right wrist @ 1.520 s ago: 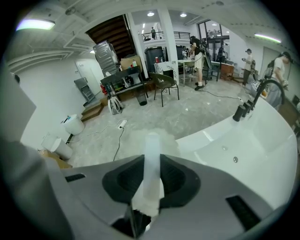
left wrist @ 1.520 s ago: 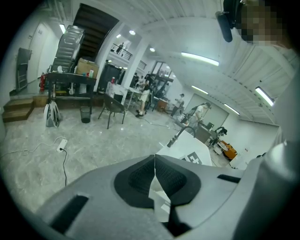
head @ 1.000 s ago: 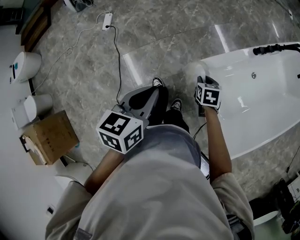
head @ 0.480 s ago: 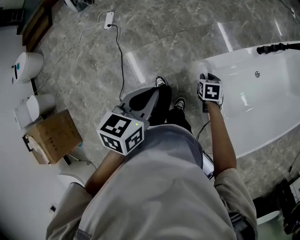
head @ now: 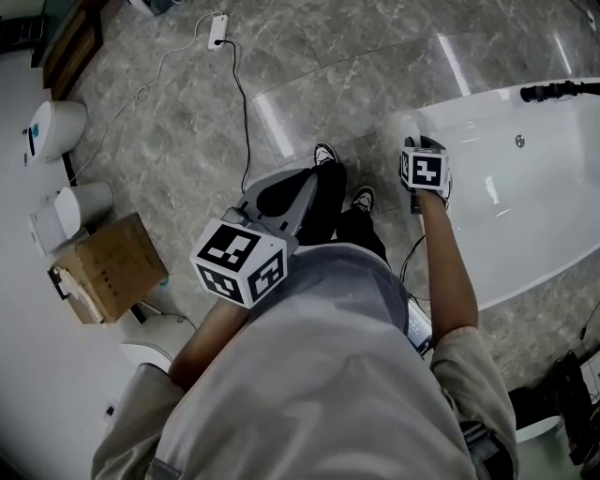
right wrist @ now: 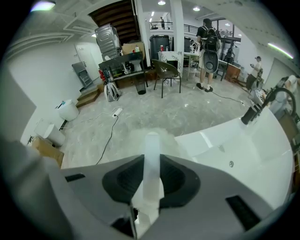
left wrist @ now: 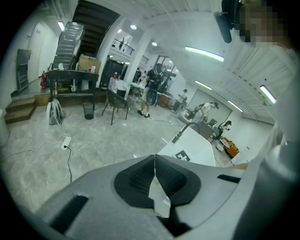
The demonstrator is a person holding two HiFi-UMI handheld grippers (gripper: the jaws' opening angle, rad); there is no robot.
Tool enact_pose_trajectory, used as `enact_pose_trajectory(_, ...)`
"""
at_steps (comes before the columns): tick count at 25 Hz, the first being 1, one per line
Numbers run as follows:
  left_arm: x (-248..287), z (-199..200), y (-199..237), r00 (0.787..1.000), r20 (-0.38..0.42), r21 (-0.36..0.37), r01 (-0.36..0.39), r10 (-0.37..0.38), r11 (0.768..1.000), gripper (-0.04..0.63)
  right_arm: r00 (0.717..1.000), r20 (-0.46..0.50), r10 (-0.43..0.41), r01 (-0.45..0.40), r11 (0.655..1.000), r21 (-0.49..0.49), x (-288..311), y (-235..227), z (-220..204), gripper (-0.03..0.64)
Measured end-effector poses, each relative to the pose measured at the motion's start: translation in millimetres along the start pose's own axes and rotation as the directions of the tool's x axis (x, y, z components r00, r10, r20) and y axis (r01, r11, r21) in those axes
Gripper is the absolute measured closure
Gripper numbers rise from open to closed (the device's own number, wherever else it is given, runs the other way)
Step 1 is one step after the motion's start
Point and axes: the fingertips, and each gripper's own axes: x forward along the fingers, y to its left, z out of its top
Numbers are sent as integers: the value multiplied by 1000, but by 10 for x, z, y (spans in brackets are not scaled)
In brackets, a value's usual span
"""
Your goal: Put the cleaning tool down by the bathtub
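Loads of bare marble floor (head: 356, 66) ahead of both tongs, nothing in the way there. Right of the right gripper (right wrist: 151, 164) it's all bathtub (head: 539, 234), with the rim close under the jaws and a black faucet (head: 560, 91) poking over the far edge. Ahead-left of the left gripper (left wrist: 154, 161), a black cable (head: 240, 103) snakes across the floor to a power strip (head: 217, 28). Further left, a cardboard box (head: 106, 270) and a white bin (head: 73, 211) crowd the wall. The person's shoes (head: 325, 156) sit just past the left gripper's tip.
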Motion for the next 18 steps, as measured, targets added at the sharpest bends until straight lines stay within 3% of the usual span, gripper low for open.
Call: enact_pose_trajectory(18,-38,-38,69,1000,-7,-19,-15,15,1000,586,1000,-6,-26,26,999,-31,141,-24,19,542)
